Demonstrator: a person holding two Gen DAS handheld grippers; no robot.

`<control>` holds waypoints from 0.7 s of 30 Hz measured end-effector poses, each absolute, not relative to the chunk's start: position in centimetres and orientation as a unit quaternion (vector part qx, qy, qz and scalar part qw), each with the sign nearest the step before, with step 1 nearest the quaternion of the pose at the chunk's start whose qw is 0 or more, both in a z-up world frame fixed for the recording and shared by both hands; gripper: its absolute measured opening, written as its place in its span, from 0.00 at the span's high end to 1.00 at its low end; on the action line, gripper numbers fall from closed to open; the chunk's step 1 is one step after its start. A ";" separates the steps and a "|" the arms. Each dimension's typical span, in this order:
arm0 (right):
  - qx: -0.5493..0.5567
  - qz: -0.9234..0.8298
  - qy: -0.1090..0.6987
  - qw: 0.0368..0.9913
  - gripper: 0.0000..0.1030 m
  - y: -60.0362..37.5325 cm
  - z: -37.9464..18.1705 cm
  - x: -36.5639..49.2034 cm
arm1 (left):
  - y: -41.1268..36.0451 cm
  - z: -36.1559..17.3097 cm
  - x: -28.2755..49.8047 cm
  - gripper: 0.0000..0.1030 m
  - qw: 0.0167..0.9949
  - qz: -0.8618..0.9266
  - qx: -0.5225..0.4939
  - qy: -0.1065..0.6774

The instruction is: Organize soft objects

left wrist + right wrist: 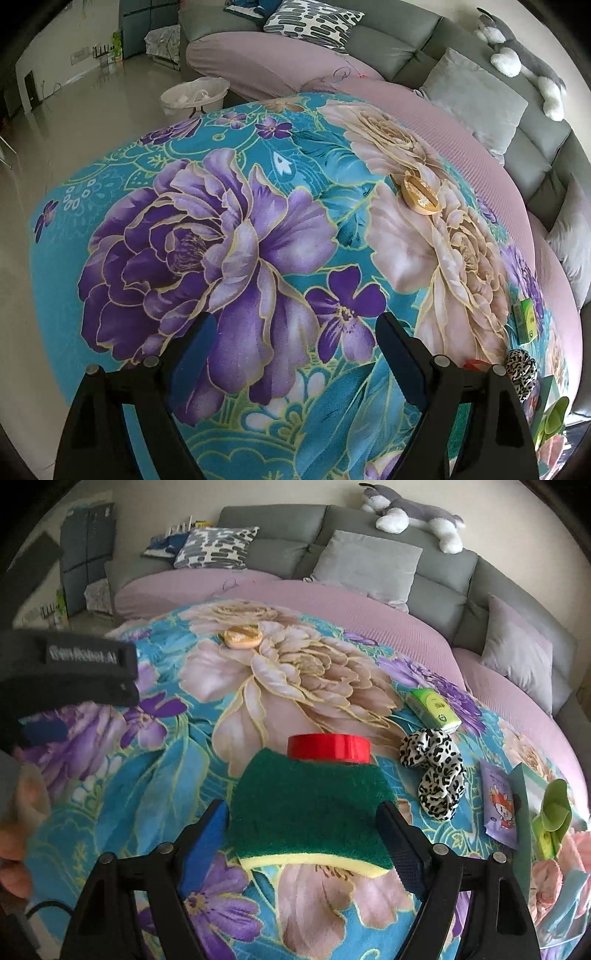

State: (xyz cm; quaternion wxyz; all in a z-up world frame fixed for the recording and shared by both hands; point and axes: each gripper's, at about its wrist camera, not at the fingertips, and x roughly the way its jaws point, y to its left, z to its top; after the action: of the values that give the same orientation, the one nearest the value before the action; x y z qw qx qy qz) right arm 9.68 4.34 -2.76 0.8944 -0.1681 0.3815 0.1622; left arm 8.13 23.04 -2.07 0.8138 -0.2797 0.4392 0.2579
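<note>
My right gripper (303, 812) is shut on a green scouring sponge (310, 805) with a yellow underside, its blue pads pressing on both short ends. The sponge hangs above the floral blanket (258, 686), just in front of a red tape roll (328, 747). A leopard-print scrunchie (436, 771) lies to its right. My left gripper (297, 325) is open over the blanket's purple flower (207, 240) with nothing between its fingers. Its black body (74, 664) also shows at the left of the right wrist view. A round orange puff-like disc (421, 194) lies further back on the blanket.
A green tissue pack (434, 707), a purple packet (498, 805) and a green folded bag (554, 812) lie at the blanket's right edge. Behind stands a grey sofa (280, 520) with cushions (365, 565) and a plush husky (413, 513). A white basin (194, 94) sits on the floor.
</note>
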 end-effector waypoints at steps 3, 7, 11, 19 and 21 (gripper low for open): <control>-0.171 0.162 0.380 0.895 0.18 3.9 -2.7 9.6 | 22.8 -2.0 8.2 0.14 0.815 0.258 -0.276 0.440; -0.178 0.166 0.378 0.893 0.18 3.0 -2.4 9.0 | 22.2 -1.8 8.5 0.14 0.818 0.253 -0.269 0.441; -0.202 0.175 0.371 0.889 0.18 1.6 -2.2 7.8 | 21.6 -1.6 8.6 0.14 0.821 0.247 -0.267 0.440; -0.193 0.183 0.386 0.883 0.18 -2.0 -1.5 7.0 | 20.6 -1.5 9.0 0.14 0.824 0.228 -0.266 0.445; -0.189 0.182 0.395 0.880 0.18 -3.0 -1.5 7.1 | 20.5 -1.5 9.0 0.14 0.824 0.225 -0.267 0.445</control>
State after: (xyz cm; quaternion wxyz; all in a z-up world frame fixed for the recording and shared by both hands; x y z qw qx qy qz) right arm 7.11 -2.95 -1.51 0.8802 -0.1894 0.3955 0.1817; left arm 9.03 20.52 -1.47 0.8244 -0.2673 0.4451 0.2254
